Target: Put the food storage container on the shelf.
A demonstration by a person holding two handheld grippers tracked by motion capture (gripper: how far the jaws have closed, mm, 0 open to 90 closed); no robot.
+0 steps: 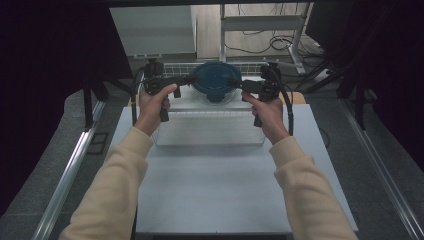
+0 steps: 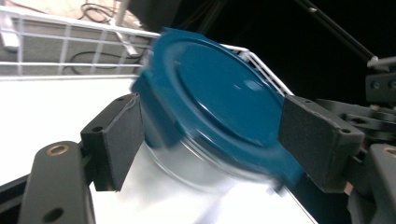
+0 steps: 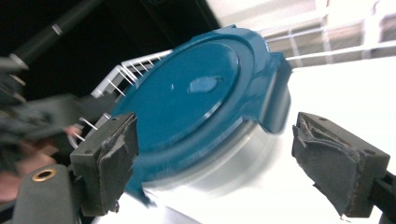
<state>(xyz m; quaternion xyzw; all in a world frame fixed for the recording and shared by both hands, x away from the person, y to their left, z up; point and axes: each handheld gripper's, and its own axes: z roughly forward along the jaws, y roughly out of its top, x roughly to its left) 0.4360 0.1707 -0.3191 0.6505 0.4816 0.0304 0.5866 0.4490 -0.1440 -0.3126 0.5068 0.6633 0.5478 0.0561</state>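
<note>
In the high view a round glass container with a blue lid (image 1: 215,80) sits at twelve o'clock on the white table (image 1: 225,190), on a clear raised box just in front of a white wire rack (image 1: 180,67). The left gripper (image 1: 189,79) comes at it from nine o'clock and the right gripper (image 1: 235,82) from three o'clock, so the container lies squarely between the two, about equally near each hand. In the left gripper view the lid (image 2: 219,100) tilts across the middle, its latch tab toward the near pad at eight o'clock; the jaws stand apart, one pad at each side of the lid, and neither clearly presses on it, though blur leaves the far pad's contact uncertain. In the right gripper view the lid (image 3: 196,102) lies ahead between wide-spread jaws, the left pad close under its rim at seven o'clock, the right pad well clear at four o'clock beside the side tab. Neither gripper appears to have a hold. The next move likely turns on which latch tab each pair of jaws faces.
</note>
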